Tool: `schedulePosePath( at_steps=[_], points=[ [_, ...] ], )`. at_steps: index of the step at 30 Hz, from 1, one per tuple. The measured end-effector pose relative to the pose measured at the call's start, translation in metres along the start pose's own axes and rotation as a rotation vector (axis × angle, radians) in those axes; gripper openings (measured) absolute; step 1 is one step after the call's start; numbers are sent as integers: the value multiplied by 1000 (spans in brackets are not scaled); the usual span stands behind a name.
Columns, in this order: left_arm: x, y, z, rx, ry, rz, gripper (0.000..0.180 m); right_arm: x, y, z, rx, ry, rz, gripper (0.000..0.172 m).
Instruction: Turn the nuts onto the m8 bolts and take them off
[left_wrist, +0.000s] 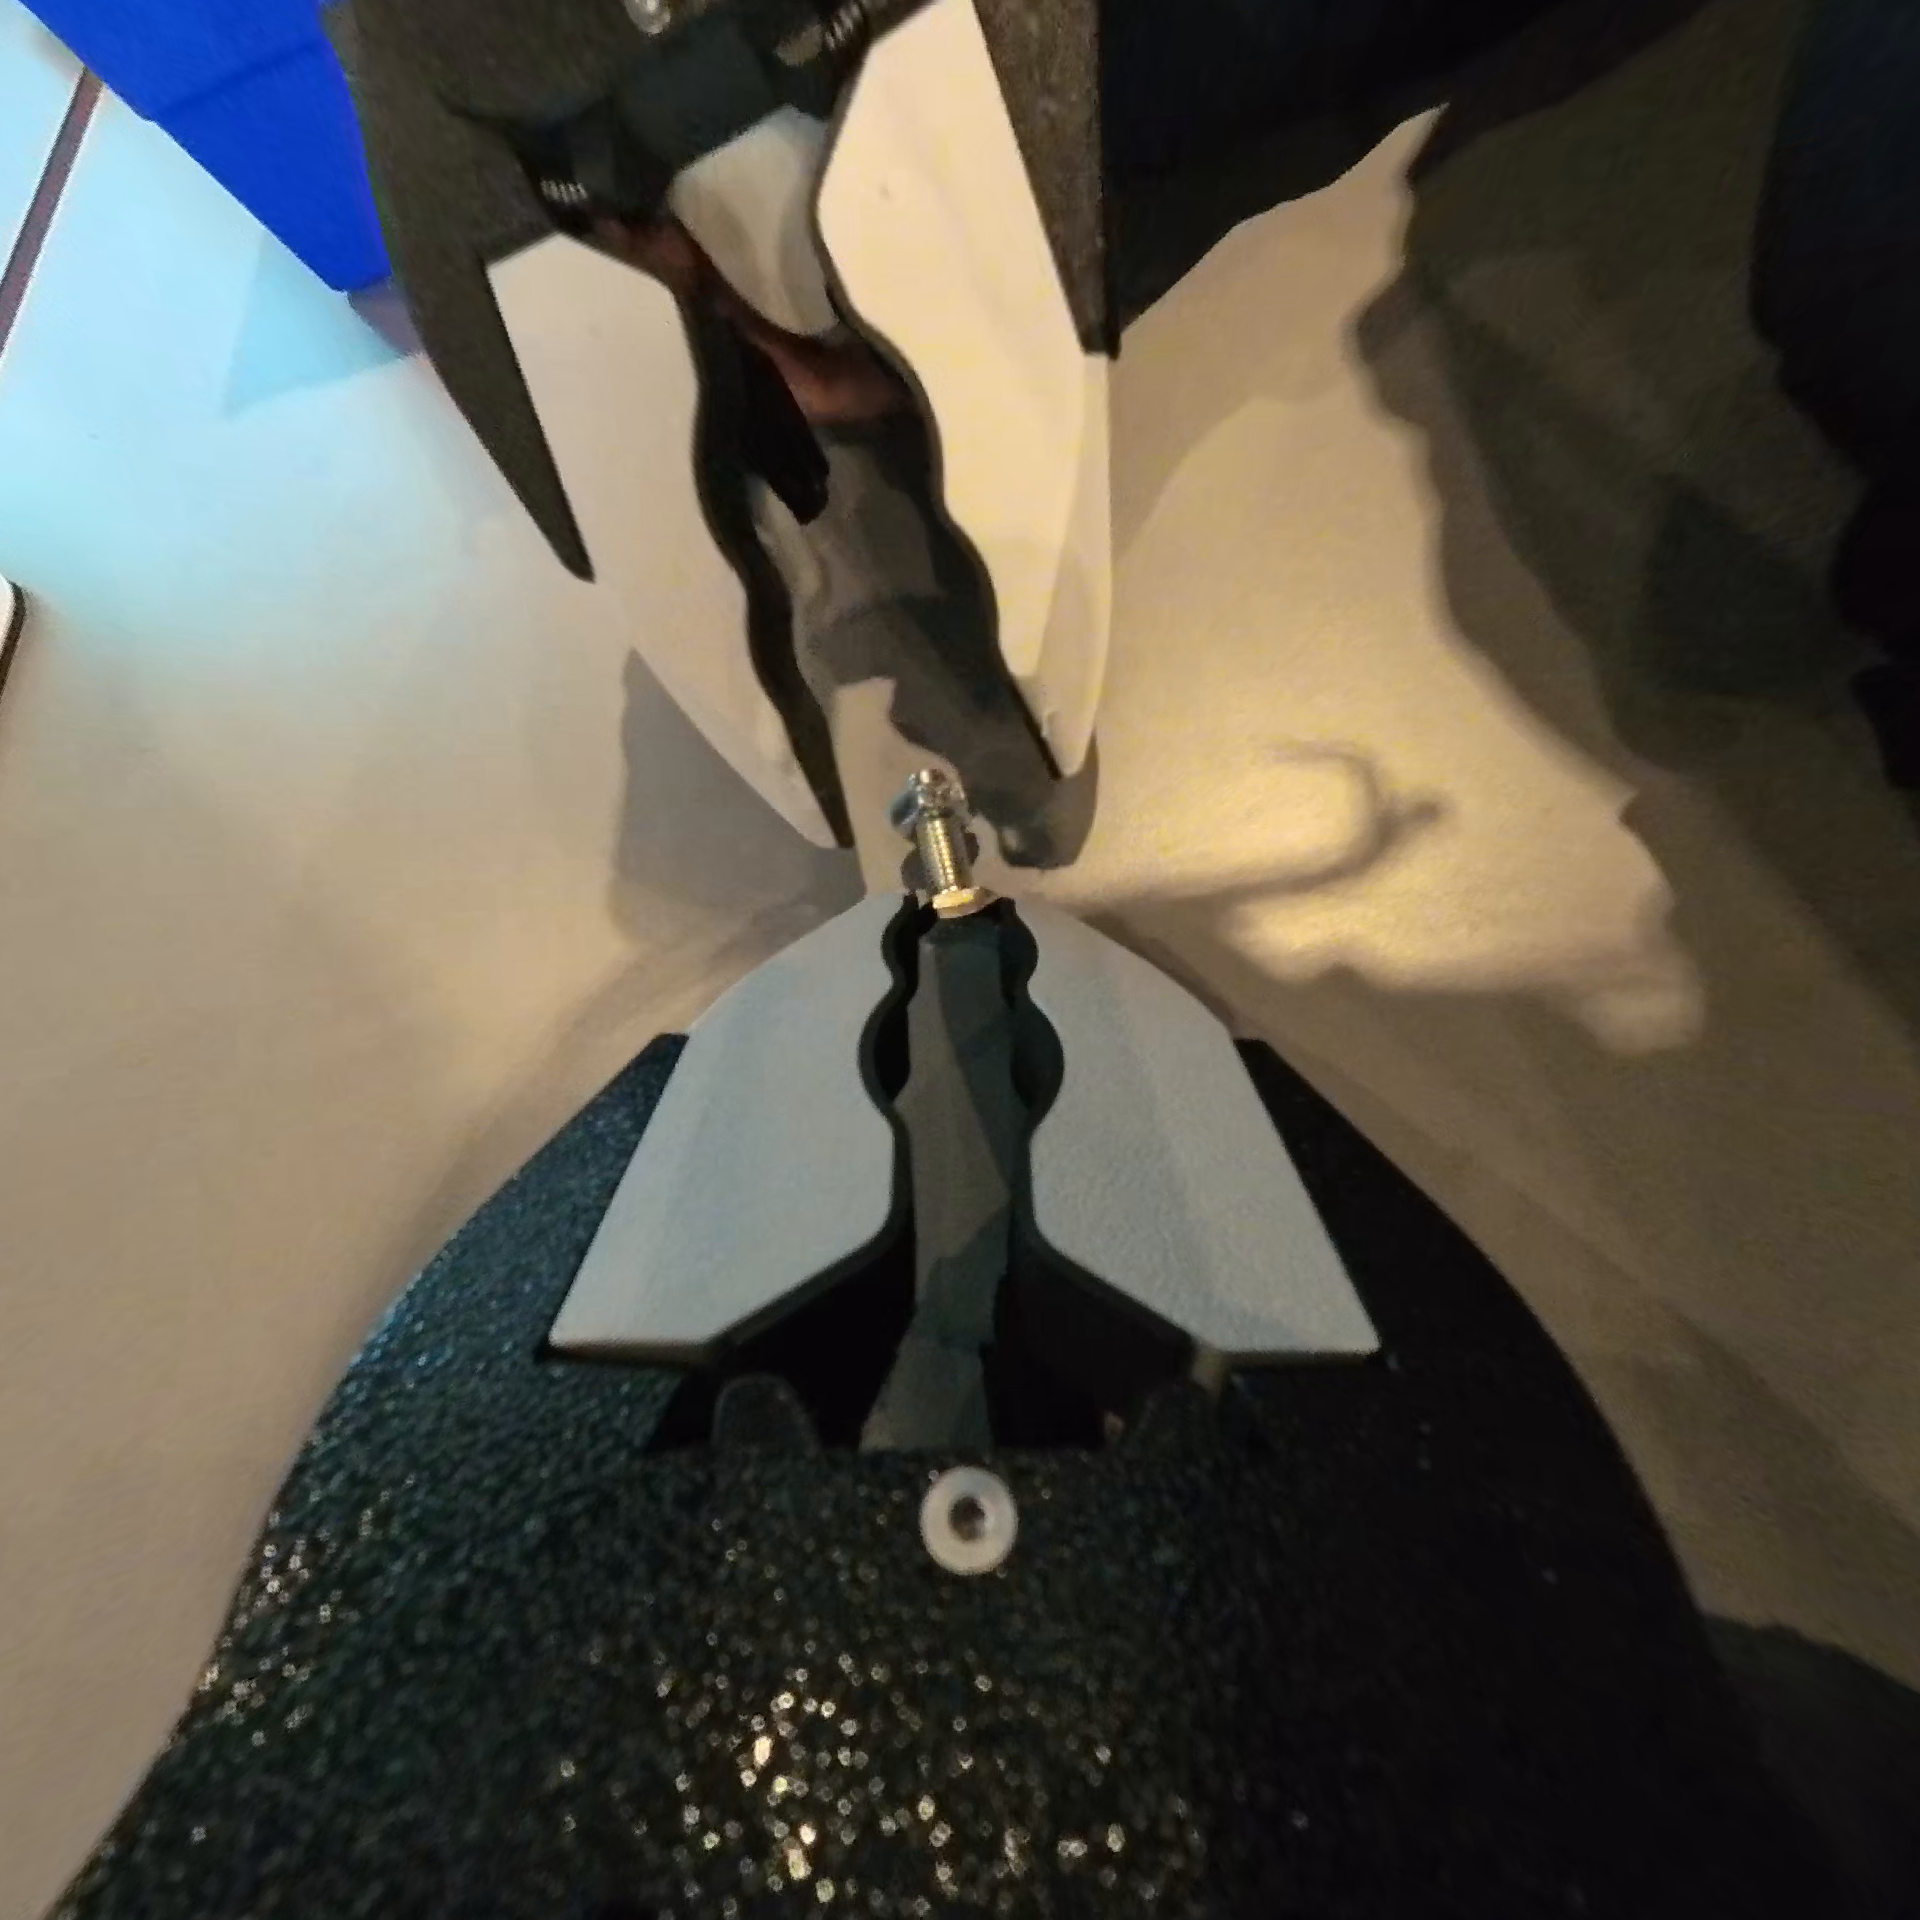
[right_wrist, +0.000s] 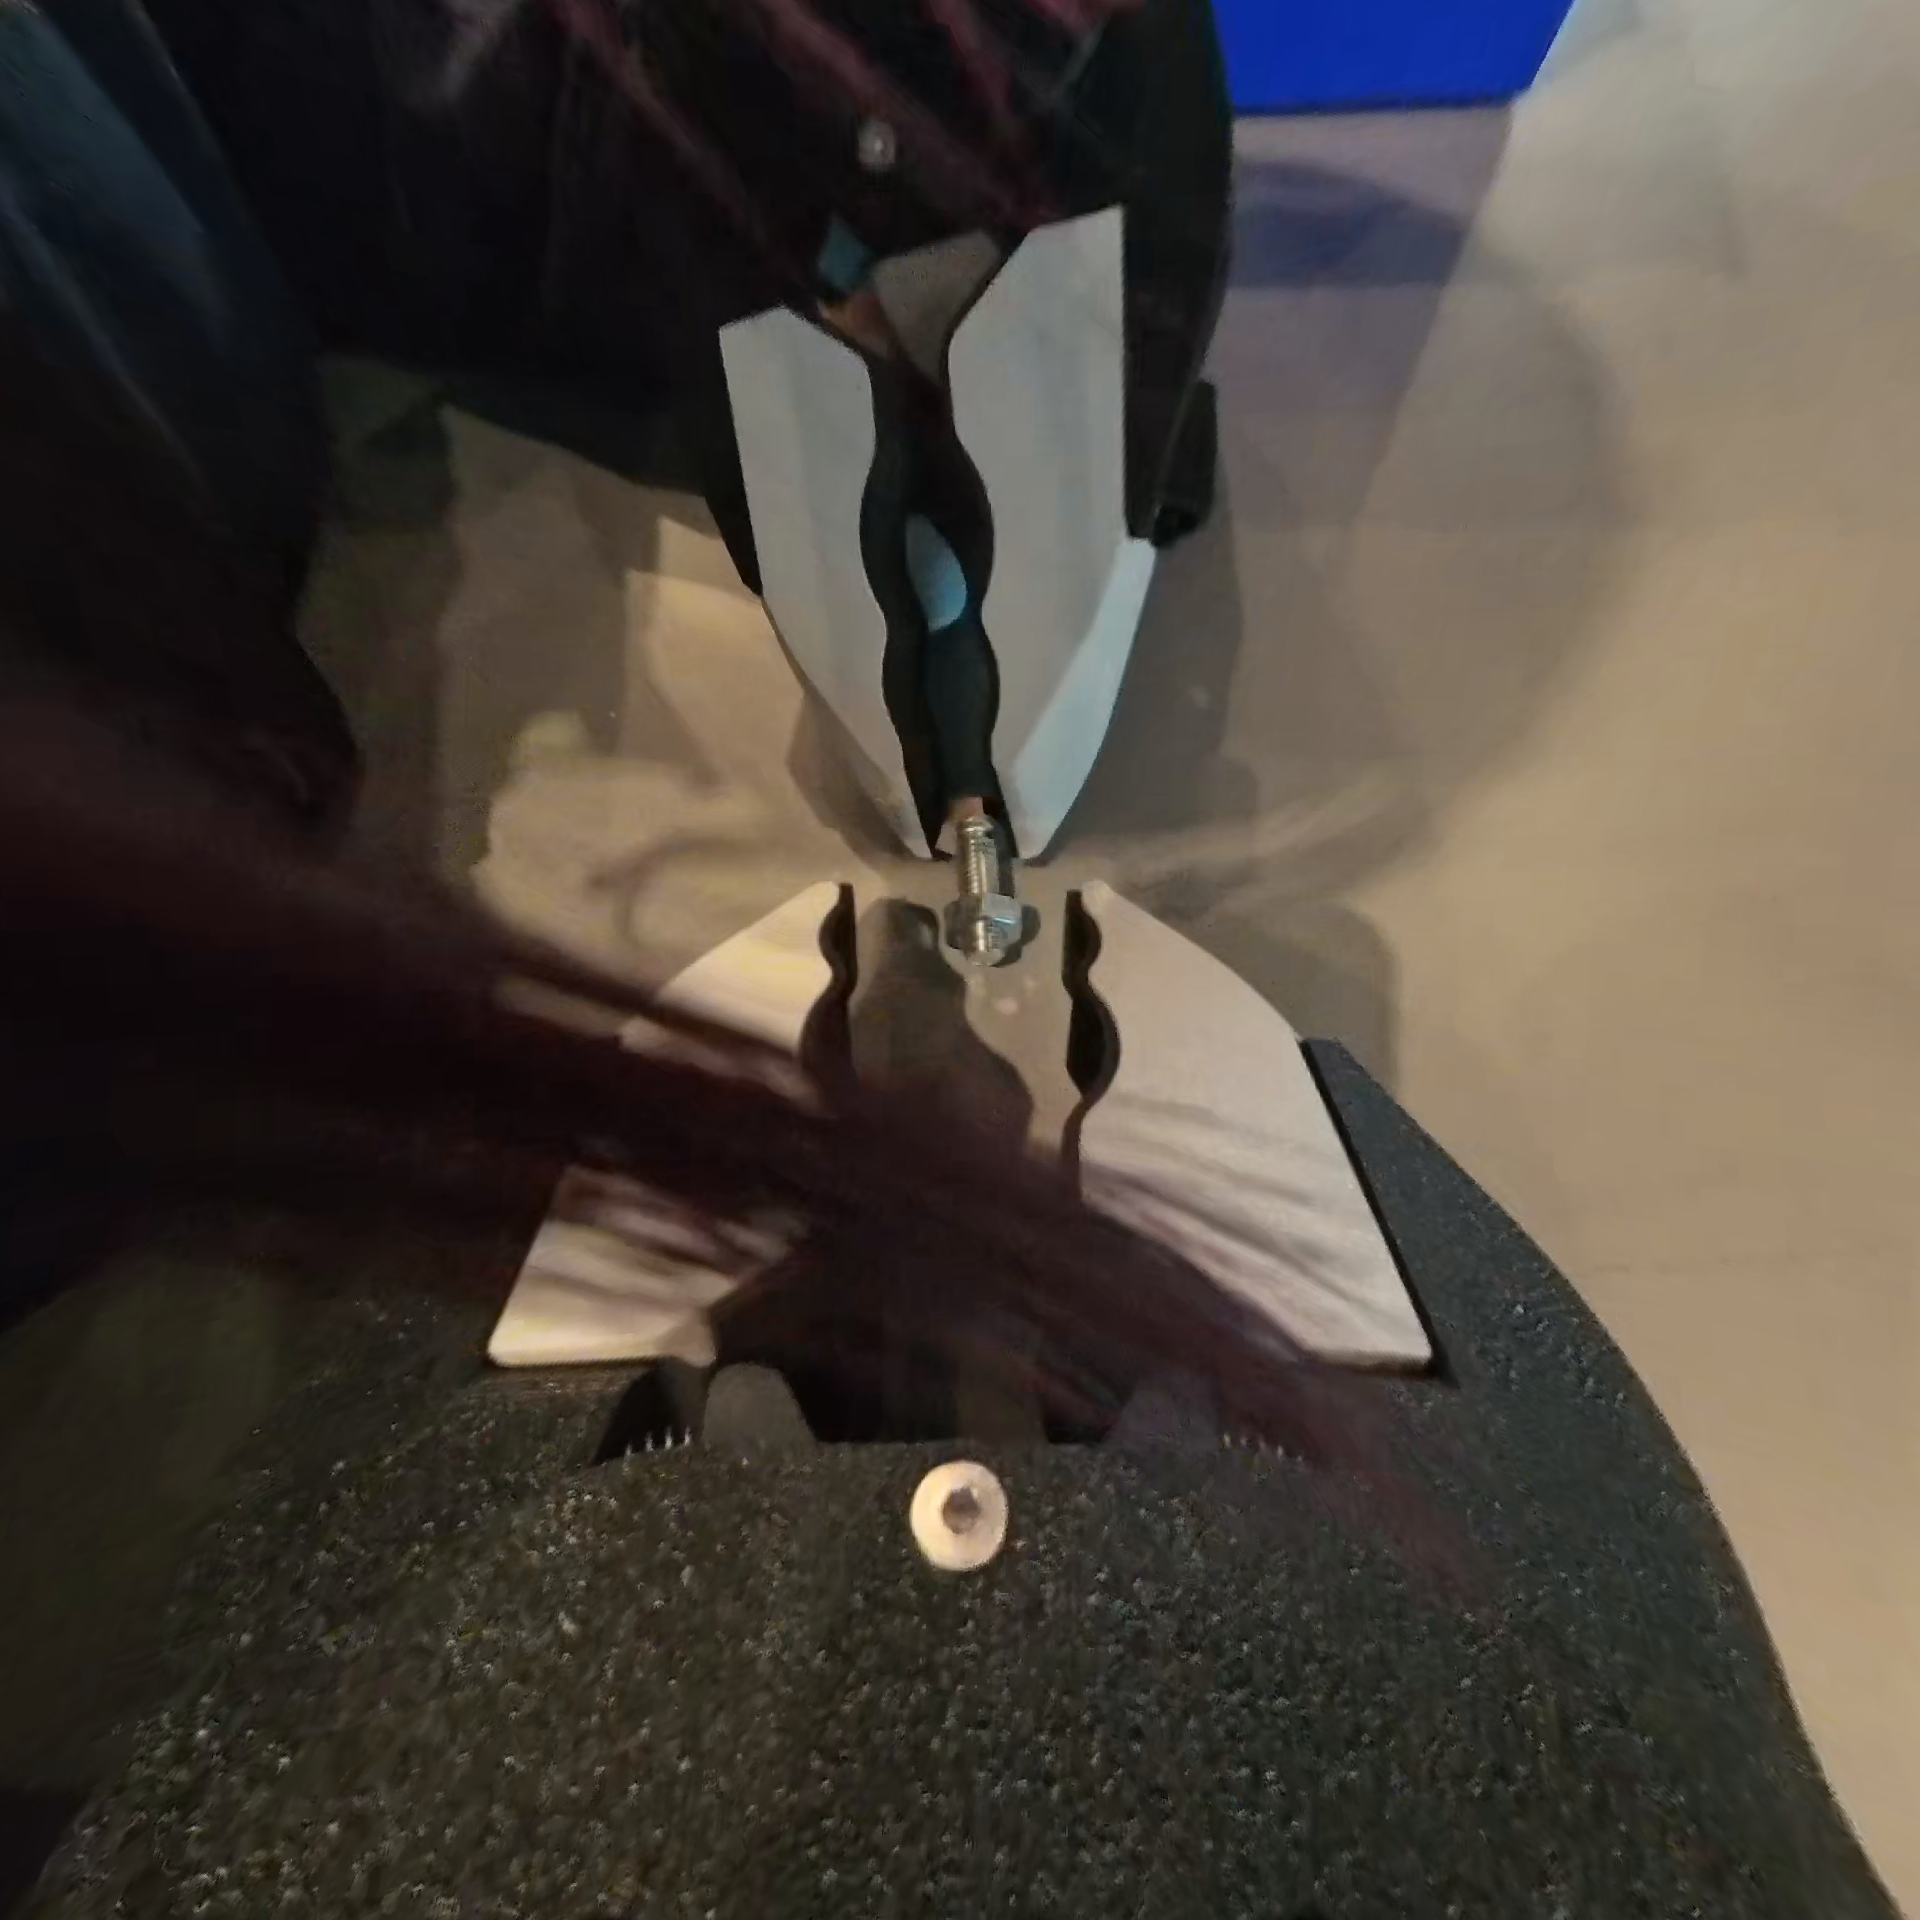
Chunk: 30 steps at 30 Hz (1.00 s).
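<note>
In the left wrist view my left gripper (left_wrist: 958, 912) is shut on the head of a silver bolt (left_wrist: 935, 847), which points away from it. A silver nut (left_wrist: 920, 798) sits on the bolt's far end. My right gripper (left_wrist: 935, 831) faces it from above, with its fingers on either side of the nut. In the right wrist view the right gripper (right_wrist: 961, 899) is open. The nut (right_wrist: 992, 923) stands between its pads with a gap on each side. The bolt (right_wrist: 977, 857) runs back to the left gripper (right_wrist: 971, 831), which pinches its head.
The pale tabletop (left_wrist: 260, 935) lies under both grippers. A blue object (left_wrist: 260, 156) stands at the far edge and also shows in the right wrist view (right_wrist: 1382, 52). Dark blurred strands (right_wrist: 520, 1039) cross the lower left of the right wrist view. A dark sleeve (left_wrist: 1766, 312) is at the upper right. The tips of both grippers are at nearly the same place.
</note>
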<state>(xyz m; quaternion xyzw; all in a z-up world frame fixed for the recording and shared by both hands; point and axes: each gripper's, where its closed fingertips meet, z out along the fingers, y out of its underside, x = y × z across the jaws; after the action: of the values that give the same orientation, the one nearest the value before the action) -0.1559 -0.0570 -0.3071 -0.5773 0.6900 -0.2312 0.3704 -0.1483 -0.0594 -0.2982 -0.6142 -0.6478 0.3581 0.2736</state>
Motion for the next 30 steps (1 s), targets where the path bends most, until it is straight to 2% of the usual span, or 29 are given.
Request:
schedulePosePath(
  at_steps=[5,10,14,19,24,28,30],
  points=[
    [-1,0,0,-3,-3,-5,14,-4,3,3,-32,-6,-41,35],
    [-1,1,0,-5,-3,-9,14,-23,-14,-3,97,-106,-108,30],
    [-1,0,0,-4,-3,-6,14,-13,-18,-7,129,-72,-43,32],
    [-1,0,0,-3,-2,-5,14,2,-6,-2,47,9,12,33],
    [-1,0,0,-4,-2,-6,14,-4,-2,2,4,-5,-29,32],
    [-1,0,0,-4,-1,-8,14,-22,-13,-3,85,-105,-87,26],
    [-1,0,0,-4,-1,-8,14,-18,-16,-5,114,-88,-62,29]
  ],
)
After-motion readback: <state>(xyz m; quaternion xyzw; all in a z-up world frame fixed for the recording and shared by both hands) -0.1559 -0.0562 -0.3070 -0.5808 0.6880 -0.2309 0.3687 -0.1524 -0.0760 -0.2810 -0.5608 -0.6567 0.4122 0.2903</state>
